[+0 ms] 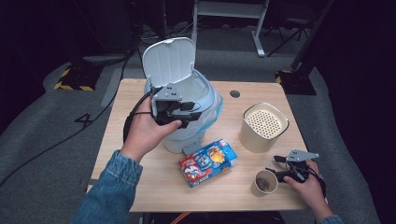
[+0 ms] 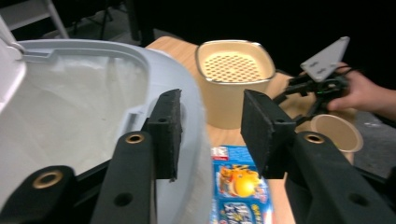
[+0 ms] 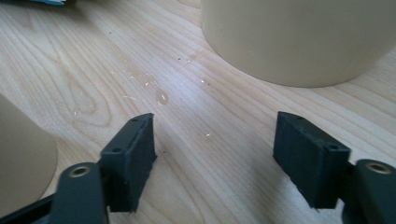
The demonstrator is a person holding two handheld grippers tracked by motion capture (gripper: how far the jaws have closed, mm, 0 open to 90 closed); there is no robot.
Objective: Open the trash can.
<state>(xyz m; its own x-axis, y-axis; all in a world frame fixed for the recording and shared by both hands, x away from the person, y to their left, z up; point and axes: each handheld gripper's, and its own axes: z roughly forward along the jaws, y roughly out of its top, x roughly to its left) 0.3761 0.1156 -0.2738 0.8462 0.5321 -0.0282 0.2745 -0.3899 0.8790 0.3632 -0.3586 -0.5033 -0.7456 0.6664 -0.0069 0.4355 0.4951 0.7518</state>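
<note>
Left gripper (image 1: 180,122) held up at the rim of the pale grey plastic pedal bin (image 1: 201,95) at the table's far left, jaws apart with nothing between them. Bin lined with a thin white bag, hinged lid (image 1: 168,59) standing open behind. Right gripper (image 1: 272,171) low at the near right of the light wooden table (image 1: 243,191), jaws spread wide over bare wood, nothing gripped. Brown paper cup (image 1: 265,182) just beside it, dark contents too small to make out. Cream cylindrical canister with a perforated top (image 1: 263,127) standing just beyond. Blue printed carton (image 1: 208,162) lying flat between bin and cup, right at the bin's foot. Bin's front wall partly hidden behind the left hand (image 1: 144,133). In the right gripper view, small wet spots (image 3: 161,97) on the wood ahead of the jaws; canister and cup cut off by the edges.
</note>
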